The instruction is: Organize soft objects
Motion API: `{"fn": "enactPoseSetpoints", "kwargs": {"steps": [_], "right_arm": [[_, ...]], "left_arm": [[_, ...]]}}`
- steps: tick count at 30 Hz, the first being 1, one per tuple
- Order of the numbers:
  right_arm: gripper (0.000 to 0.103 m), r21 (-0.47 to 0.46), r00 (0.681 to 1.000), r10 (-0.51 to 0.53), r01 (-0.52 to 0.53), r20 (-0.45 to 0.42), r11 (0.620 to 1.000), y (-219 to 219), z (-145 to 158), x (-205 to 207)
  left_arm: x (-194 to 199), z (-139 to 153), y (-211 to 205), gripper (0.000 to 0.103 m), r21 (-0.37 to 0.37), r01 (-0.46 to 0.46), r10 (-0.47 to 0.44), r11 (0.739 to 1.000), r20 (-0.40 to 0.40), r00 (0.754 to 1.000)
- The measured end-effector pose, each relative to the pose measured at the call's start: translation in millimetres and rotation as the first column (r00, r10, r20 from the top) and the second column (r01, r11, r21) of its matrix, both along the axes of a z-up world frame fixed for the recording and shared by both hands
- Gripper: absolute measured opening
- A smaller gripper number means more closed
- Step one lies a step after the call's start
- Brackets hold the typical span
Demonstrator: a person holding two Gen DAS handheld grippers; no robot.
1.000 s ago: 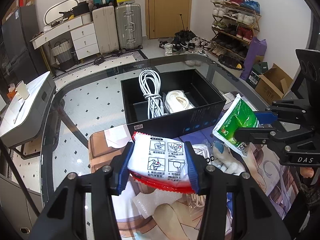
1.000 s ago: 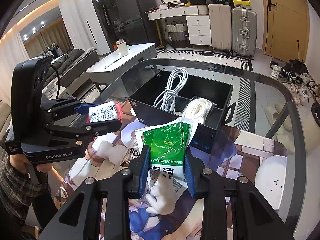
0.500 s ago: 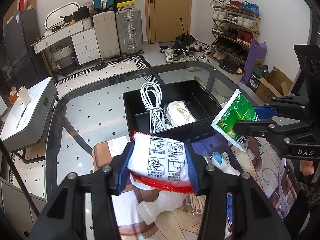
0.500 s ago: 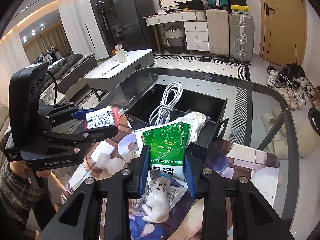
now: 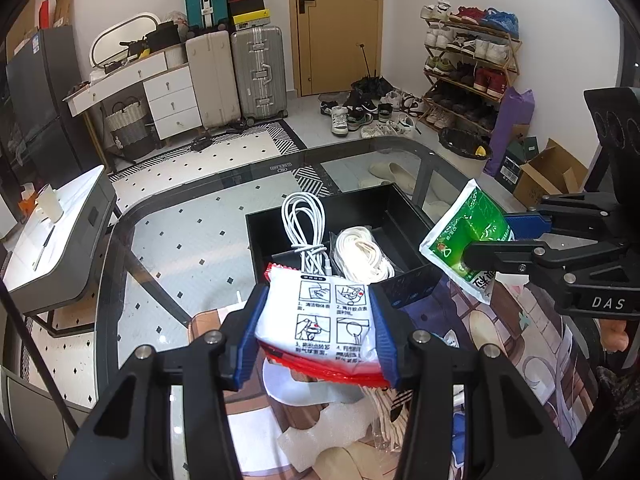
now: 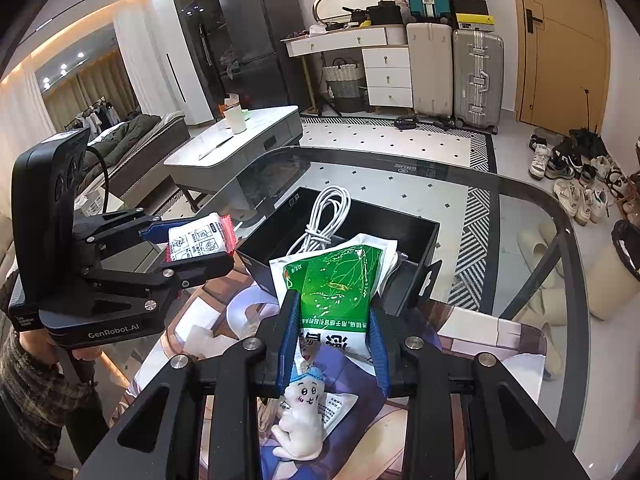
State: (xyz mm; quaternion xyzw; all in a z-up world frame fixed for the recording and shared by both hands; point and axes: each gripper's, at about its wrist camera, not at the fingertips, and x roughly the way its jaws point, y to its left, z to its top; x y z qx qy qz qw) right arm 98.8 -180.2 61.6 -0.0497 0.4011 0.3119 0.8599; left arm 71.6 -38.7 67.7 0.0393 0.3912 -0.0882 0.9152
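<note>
My left gripper (image 5: 318,328) is shut on a white packet with red edges (image 5: 324,320), held above the printed mat, short of the black box (image 5: 412,280). My right gripper (image 6: 334,330) is shut on a green and white packet (image 6: 338,288), held just before the box (image 6: 264,236). The box holds a white cable coil (image 5: 302,224) and a white rope coil (image 5: 362,254). From the right wrist view the left gripper (image 6: 192,246) and its packet (image 6: 196,240) hang to the left of the box. The right gripper (image 5: 486,238) and green packet (image 5: 466,236) show at right.
The box sits on a glass table (image 5: 172,232). A printed mat (image 6: 472,332) covers the near part. On the mat lie a small white plush toy (image 6: 300,420), white foam pieces (image 5: 332,428) and a bagged rope (image 5: 380,412). Suitcases (image 5: 258,72) stand far behind.
Both grippers have risen and drawn back a little with their packets held. The box looks farther off and more of the table shows.
</note>
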Motion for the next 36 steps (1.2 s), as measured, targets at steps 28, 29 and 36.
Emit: {"fn": "enactPoseSetpoints", "kwargs": {"steps": [28, 29, 36], "right_arm": [[0.032, -0.001, 1.0, -0.024, 0.024, -0.001, 1.0, 7, -2, 25], [0.032, -0.001, 1.0, -0.025, 0.025, -0.001, 1.0, 8, -2, 26], [0.032, -0.004, 1.0, -0.024, 0.024, 0.0, 1.0, 13, -3, 36]], "left_arm": [[33, 0, 8, 0.048, -0.01, -0.026, 0.026, 1.0, 0.022, 0.999], [34, -1, 8, 0.048, -0.01, -0.027, 0.027, 1.0, 0.021, 0.999], [49, -7, 10, 0.048, -0.019, -0.033, 0.034, 0.999, 0.016, 0.999]]}}
